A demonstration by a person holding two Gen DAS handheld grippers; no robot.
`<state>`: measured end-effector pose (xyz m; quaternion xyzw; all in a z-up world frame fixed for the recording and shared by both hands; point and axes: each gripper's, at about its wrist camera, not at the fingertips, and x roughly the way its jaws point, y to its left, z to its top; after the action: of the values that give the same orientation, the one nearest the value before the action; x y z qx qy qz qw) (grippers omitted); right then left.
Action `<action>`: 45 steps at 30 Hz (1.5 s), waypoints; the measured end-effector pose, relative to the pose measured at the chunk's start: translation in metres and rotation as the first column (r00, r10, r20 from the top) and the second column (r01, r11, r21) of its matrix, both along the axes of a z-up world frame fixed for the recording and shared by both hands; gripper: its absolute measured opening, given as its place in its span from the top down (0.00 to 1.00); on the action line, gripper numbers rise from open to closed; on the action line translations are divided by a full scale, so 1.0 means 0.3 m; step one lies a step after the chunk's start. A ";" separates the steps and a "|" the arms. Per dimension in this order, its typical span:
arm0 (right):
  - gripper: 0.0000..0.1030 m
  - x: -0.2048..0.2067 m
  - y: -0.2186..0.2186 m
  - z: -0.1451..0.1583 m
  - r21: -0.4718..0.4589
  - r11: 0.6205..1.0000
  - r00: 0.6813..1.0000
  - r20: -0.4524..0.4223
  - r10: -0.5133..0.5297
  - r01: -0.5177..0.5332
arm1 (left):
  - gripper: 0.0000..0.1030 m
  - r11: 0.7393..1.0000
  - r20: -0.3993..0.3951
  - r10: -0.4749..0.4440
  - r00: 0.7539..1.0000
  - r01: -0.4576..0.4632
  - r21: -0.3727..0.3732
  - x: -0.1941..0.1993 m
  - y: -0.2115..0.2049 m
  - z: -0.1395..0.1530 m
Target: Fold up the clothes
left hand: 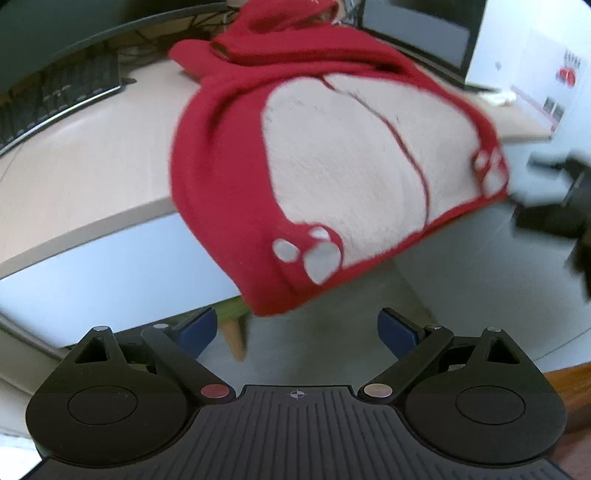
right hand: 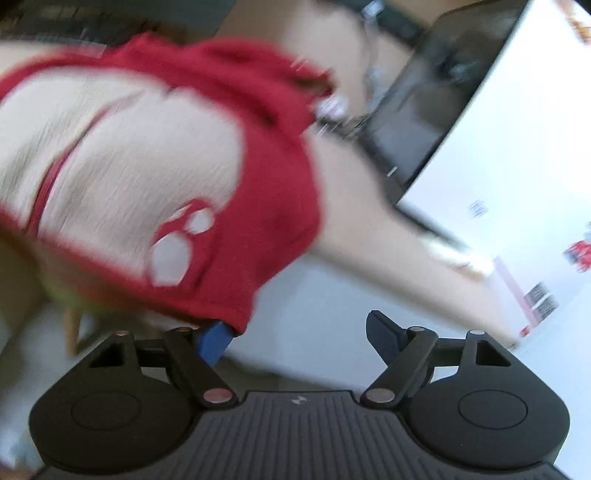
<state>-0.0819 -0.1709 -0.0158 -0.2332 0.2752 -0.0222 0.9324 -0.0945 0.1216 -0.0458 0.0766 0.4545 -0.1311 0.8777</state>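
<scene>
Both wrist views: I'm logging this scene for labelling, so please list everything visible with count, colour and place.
Red fleece garment with cream belly panel and grey paw patches: one, red and cream, spread on the table, its lower hem hanging over the front edge.
Light wooden table: one, pale beige, under the garment.
Black keyboard: one, far left of the table.
Dark monitor: one, black, at the table's back right.
White wall with red stickers: one, right side.
Left gripper: one, black with blue pads, open, below the hem, apart from it.
Right gripper: one, open; one blue pad at the hem's corner, contact unclear.
</scene>
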 end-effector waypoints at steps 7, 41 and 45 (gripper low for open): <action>0.23 -0.010 -0.113 0.276 0.108 0.991 0.984 0.166 0.058 -0.076 | 0.05 0.971 0.111 0.229 0.967 -0.235 0.044 0.007 -0.008 -0.028; 0.19 0.011 -0.191 0.646 0.355 0.925 0.989 -0.006 0.149 -0.137 | 0.03 0.998 0.214 -0.008 0.977 -0.006 0.065 0.133 0.327 0.570; 0.19 -0.050 -0.152 0.602 0.335 0.937 0.982 -0.115 0.150 -0.104 | 0.03 0.995 0.110 -0.103 0.989 0.101 0.025 0.091 0.393 0.539</action>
<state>-0.0971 -0.2165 0.1649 -0.0936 0.3236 0.1005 0.9362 -0.0672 0.2396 0.1159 0.1154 0.4016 -0.1671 0.8930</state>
